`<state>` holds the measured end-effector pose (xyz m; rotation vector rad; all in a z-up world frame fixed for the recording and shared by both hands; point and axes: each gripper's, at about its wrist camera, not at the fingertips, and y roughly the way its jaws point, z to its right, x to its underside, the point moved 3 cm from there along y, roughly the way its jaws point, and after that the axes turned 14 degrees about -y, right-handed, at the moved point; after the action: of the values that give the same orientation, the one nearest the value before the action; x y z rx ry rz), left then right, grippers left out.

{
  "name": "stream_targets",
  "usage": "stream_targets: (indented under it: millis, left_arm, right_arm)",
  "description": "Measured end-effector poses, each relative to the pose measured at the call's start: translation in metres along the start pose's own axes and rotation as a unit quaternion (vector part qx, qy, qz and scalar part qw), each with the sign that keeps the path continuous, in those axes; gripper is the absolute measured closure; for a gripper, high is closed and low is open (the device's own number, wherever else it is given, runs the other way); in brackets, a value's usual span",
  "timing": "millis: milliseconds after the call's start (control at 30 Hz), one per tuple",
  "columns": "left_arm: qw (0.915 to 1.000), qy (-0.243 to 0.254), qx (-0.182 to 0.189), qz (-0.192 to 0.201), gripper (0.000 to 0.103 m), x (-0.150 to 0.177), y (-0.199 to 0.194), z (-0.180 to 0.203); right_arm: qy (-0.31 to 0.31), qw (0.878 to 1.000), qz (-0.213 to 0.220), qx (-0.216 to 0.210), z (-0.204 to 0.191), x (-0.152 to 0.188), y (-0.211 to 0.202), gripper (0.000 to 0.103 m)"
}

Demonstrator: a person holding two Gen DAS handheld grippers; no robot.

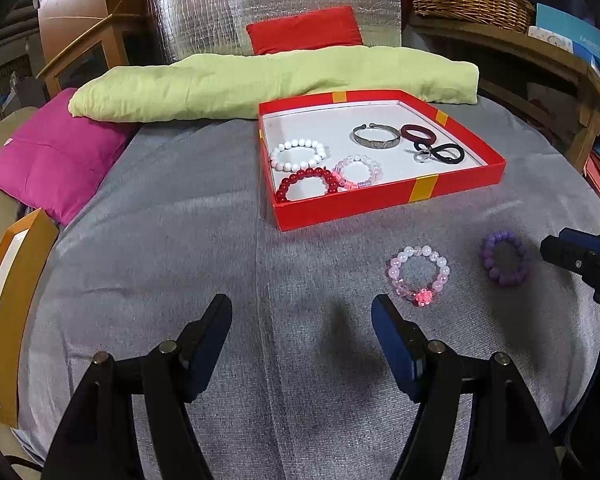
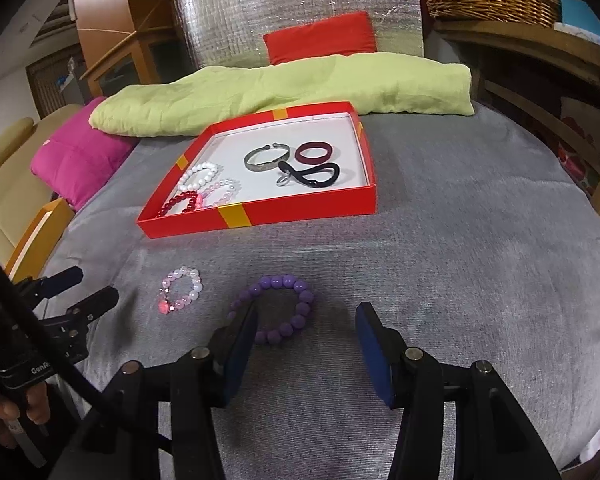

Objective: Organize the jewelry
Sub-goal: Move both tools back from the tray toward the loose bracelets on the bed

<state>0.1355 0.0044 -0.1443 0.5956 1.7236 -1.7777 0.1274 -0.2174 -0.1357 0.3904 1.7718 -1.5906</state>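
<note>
On the grey surface, a pink bead bracelet and a purple bead bracelet lie near the red box. Both the left tongs and the right tongs hover released, grasping nothing.

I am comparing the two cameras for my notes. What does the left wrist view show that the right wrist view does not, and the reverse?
Only the left wrist view: the left tongs from behind, open and empty.

Only the right wrist view: the person's hand on the left handle.

Both: red box, purple bracelet and pink bracelet on the grey cloth, green blanket.
</note>
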Motion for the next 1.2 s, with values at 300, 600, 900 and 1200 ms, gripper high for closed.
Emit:
stream_targets:
  millis: [300,600,900,1200]
  left_arm:
    - [1.0,0.001,-0.003,-0.005,0.03,0.001,0.002,0.0]
    - [0.9998,-0.01,0.012,-0.012,0.03,0.0,0.002,-0.002]
    - [0.9994,0.01,0.032,-0.007,0.03,0.003,-0.002,0.01]
    - [0.9994,0.014,0.03,-0.011,0.03,0.003,0.0,0.012]
  right_arm:
    - [0.014,1.0,-0.01,0.004,0.006,0.003,0.003,0.048]
    - [0.014,1.0,-0.016,-0.001,0.005,0.005,0.006,0.048]
    - [-0.008,1.0,-0.008,0.006,-0.002,0.004,0.005,0.054]
    - [-0.007,1.0,-0.011,0.008,-0.001,0.004,0.005,0.058]
